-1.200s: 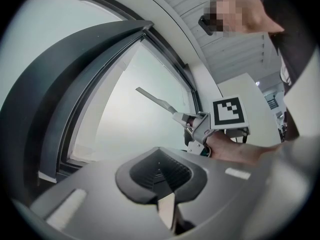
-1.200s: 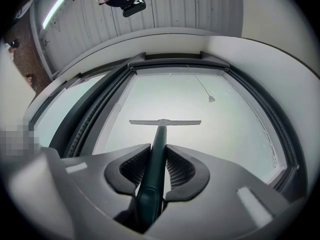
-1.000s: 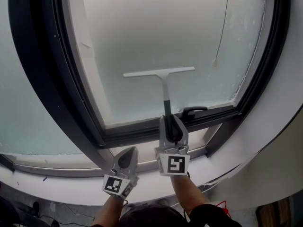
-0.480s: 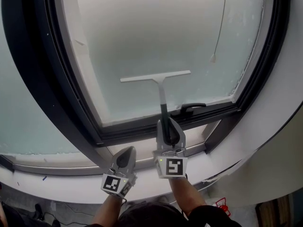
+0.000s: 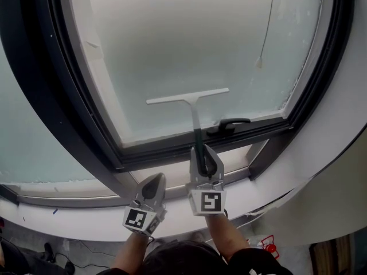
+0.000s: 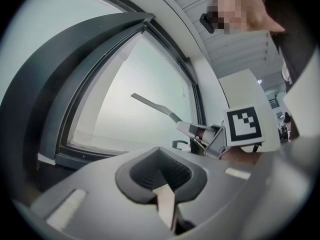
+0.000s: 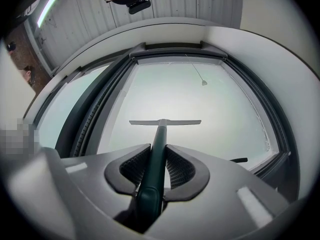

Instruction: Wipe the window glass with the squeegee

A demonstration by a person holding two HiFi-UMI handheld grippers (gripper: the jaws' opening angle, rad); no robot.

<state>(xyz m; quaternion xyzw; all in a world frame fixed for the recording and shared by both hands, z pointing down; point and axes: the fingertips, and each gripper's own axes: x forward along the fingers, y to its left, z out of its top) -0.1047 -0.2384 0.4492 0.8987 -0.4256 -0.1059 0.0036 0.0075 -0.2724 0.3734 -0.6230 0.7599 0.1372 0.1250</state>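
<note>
The squeegee [image 5: 188, 97] had been drawn lower down the window glass [image 5: 189, 39] than a second before, so that its pale blade was brought nearer the pane's bottom edge. Its dark handle was clamped between the jaws of the right gripper [image 5: 205, 153], and the blade was laid level across the lower middle of the pane. A black window handle [image 5: 229, 124] was set on the dark frame [image 5: 166, 151] just right of the squeegee's shaft, close to the pane's lower right corner. A thin cord [image 5: 260, 62] with a small pull was hung before the glass towards its right edge, well above the blade. The left gripper [image 5: 153, 183] was held over the pale sill [image 5: 86, 225] beside the right one, as before, with its jaws closed together on nothing.
</note>
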